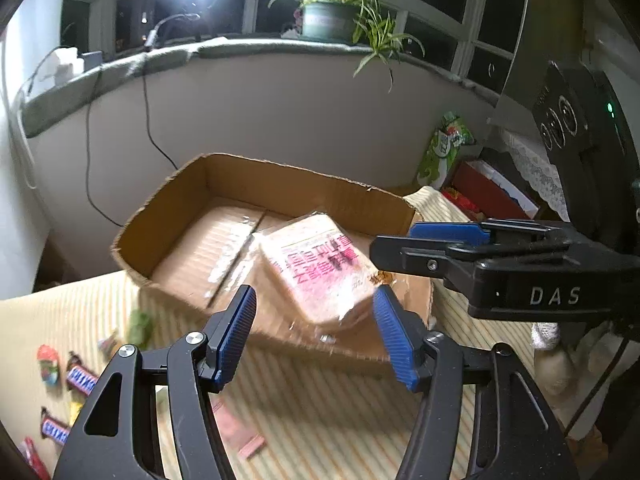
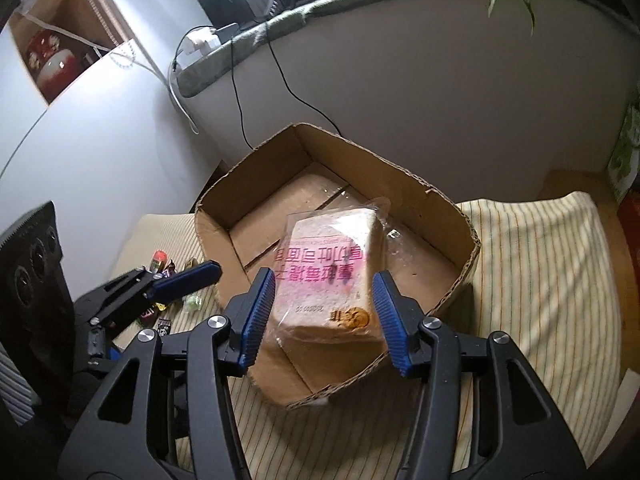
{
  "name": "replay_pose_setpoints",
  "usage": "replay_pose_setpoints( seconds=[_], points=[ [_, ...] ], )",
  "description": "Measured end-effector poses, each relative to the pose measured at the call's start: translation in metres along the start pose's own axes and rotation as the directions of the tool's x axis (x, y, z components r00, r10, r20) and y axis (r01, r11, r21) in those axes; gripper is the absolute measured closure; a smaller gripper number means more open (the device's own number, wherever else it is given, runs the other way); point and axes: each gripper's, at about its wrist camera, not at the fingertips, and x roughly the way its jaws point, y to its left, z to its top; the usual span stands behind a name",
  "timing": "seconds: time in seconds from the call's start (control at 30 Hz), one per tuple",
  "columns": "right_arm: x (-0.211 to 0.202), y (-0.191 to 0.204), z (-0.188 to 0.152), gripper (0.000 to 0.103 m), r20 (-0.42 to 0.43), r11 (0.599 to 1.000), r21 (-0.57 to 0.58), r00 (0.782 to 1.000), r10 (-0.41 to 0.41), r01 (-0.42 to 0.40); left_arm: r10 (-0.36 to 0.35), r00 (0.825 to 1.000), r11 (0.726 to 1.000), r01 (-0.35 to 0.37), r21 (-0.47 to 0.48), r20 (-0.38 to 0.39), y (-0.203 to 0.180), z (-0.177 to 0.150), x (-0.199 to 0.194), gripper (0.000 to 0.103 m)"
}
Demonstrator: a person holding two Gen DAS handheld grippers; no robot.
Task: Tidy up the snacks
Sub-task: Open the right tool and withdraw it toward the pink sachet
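A bread loaf (image 1: 316,268) in a clear wrapper with pink print lies tilted in the near corner of an open cardboard box (image 1: 280,174). It looks blurred in the left wrist view. My left gripper (image 1: 316,336) hangs open just in front of the box, nothing between its blue pads. My right gripper (image 2: 324,316) stands open around the near end of the loaf (image 2: 332,276), its pads not pressing on it. From the left wrist view, the right gripper (image 1: 394,242) reaches in from the right, its tips by the loaf's corner. One left finger (image 2: 188,278) shows beside the box (image 2: 380,172).
Snickers bars (image 1: 80,380) and several small candies (image 2: 160,258) lie on the striped cloth (image 1: 320,412) left of the box. A pink wrapper (image 1: 240,436) lies near me. A green bag (image 1: 444,148) and red box (image 1: 492,188) stand at the right. A wall with cables rises behind.
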Motion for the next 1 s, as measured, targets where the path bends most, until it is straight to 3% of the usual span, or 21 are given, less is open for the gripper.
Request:
replay_pose_setpoints(
  seconds=[0.23, 0.4, 0.53, 0.8, 1.0],
  points=[
    [-0.020, 0.035, -0.025, 0.040, 0.053, 0.996, -0.080, 0.998, -0.027, 0.031, 0.056, 0.998, 0.998, -0.055, -0.031, 0.027, 0.024, -0.028, -0.048, 0.040],
    [-0.029, 0.074, -0.049, 0.039, 0.085, 0.985, -0.175, 0.996, 0.014, 0.001, 0.118, 0.992, 0.991, -0.115, -0.066, 0.036, 0.049, -0.056, -0.080, 0.040],
    [-0.023, 0.112, -0.068, 0.022, 0.074, 0.954, -0.299, 0.997, -0.008, 0.030, 0.156, 0.987, 0.981, -0.152, -0.120, 0.024, 0.073, -0.085, -0.102, 0.040],
    [0.001, 0.143, -0.094, 0.022, -0.009, 0.928, -0.373, 1.000, -0.014, 0.010, 0.226, 0.974, 0.951, -0.227, -0.211, -0.026, 0.105, -0.142, -0.133, 0.040],
    [0.015, 0.144, -0.103, 0.022, -0.041, 0.930, -0.368, 0.999, -0.029, 0.012, 0.188, 0.979, 0.931, -0.201, -0.305, -0.073, 0.114, -0.178, -0.137, 0.040]
  ],
)
